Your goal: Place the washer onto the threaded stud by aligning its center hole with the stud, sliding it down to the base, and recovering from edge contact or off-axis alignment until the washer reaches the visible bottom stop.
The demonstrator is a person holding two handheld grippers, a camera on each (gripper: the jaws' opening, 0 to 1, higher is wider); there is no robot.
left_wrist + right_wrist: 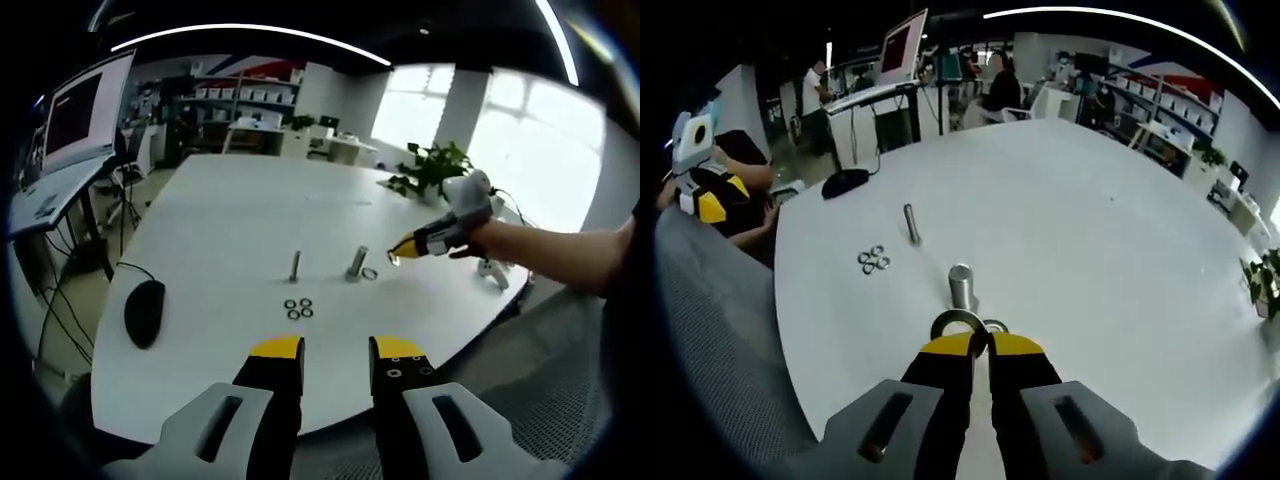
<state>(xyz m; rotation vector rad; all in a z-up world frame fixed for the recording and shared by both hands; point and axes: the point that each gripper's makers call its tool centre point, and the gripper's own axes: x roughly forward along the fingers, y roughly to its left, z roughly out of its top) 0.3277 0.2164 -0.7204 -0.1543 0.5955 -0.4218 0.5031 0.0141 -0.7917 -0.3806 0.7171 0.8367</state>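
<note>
Right gripper point(976, 345) clamped on a washer point(956, 322), pinched by its near edge so the hole stays free, just short of the stud point(960, 285) at 12 o'clock. Second ring point(996, 326) flat on the table point(1090, 220) at the stud's foot. Spare washers point(873, 260) off at 10 o'clock, near a thinner bolt point(910, 223). Left gripper point(335, 350) apart, empty, parked back over the table edge, probably staying clear. Still needs lifting over the top.
</note>
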